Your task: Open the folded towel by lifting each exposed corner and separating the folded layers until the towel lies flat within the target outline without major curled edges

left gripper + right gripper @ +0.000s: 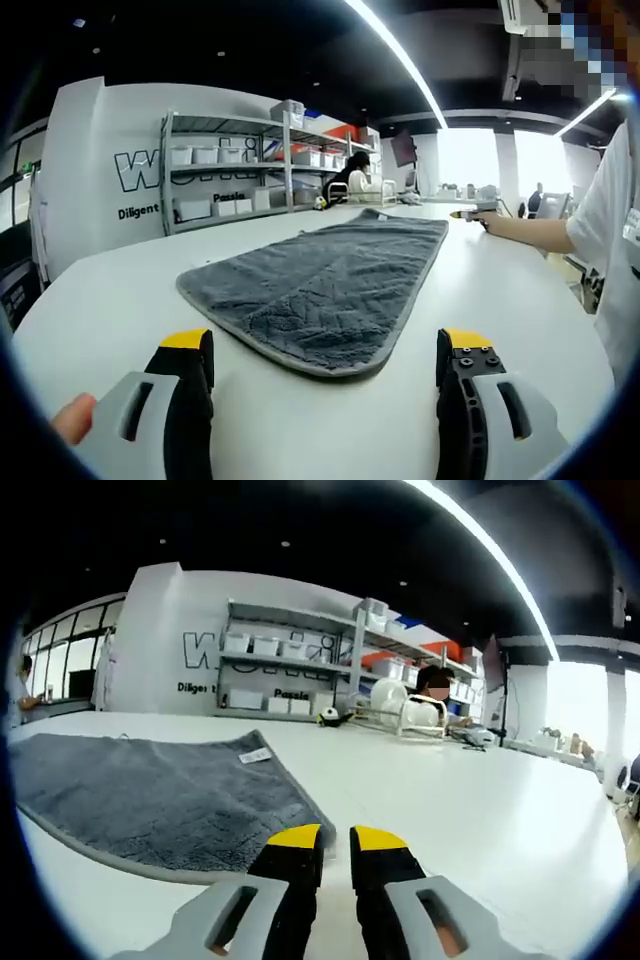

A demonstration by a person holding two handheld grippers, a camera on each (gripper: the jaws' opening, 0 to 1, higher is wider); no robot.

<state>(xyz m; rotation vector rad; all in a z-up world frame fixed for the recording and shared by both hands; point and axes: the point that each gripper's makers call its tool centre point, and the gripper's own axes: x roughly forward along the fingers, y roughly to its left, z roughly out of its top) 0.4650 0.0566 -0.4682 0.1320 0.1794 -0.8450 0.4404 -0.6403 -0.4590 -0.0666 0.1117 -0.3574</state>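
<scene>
A grey towel (pixel 320 285) lies spread on the white table (pixel 110 300), its near rounded corner just ahead of my left gripper (pixel 325 350). That gripper is open, its yellow-tipped jaws wide apart and nothing between them. Past the towel's far right corner, my right gripper (pixel 470 213) shows small, held out on a person's arm (pixel 530 230). In the right gripper view, the towel (pixel 150 790) lies to the left with a white label (pixel 257 755) at its edge. My right gripper (pixel 337 840) hovers low just right of the towel's corner, shut and holding nothing.
A metal shelf rack (pixel 250 165) with white bins stands behind the table's far end, with a white dish rack (pixel 405 715) and a seated person (pixel 355 175) nearby. The holder's white shirt (pixel 615 230) is at the right. Bare table (pixel 480 810) stretches right of the towel.
</scene>
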